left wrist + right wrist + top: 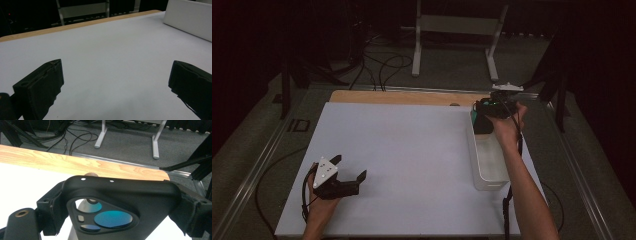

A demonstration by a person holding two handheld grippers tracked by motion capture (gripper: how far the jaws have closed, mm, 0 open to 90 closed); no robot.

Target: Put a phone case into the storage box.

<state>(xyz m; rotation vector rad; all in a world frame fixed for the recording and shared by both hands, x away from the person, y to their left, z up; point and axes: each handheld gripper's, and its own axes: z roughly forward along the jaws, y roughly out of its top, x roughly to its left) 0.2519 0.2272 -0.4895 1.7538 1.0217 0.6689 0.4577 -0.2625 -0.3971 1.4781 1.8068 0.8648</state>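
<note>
My right gripper (486, 116) hovers over the far end of a white bin (492, 170) at the table's right side. In the right gripper view, my right gripper (122, 212) is shut on a black rounded device with blue lenses (112, 217), squeezed between both jaws. In the high view the black device (482, 124) hangs just above the bin's far end. My left gripper (349, 167) rests low over the white tabletop (412, 150) at the near left, open. The left gripper view has my left gripper (115, 82) with its jaws wide apart and nothing between them.
A wooden strip (402, 97) runs along the table's far edge. Beyond it on the floor stand a white frame (457, 30) and loose cables (382, 65). Metal rails (257, 165) border the table. The bin's side wall (190, 20) lies ahead and right of my left gripper.
</note>
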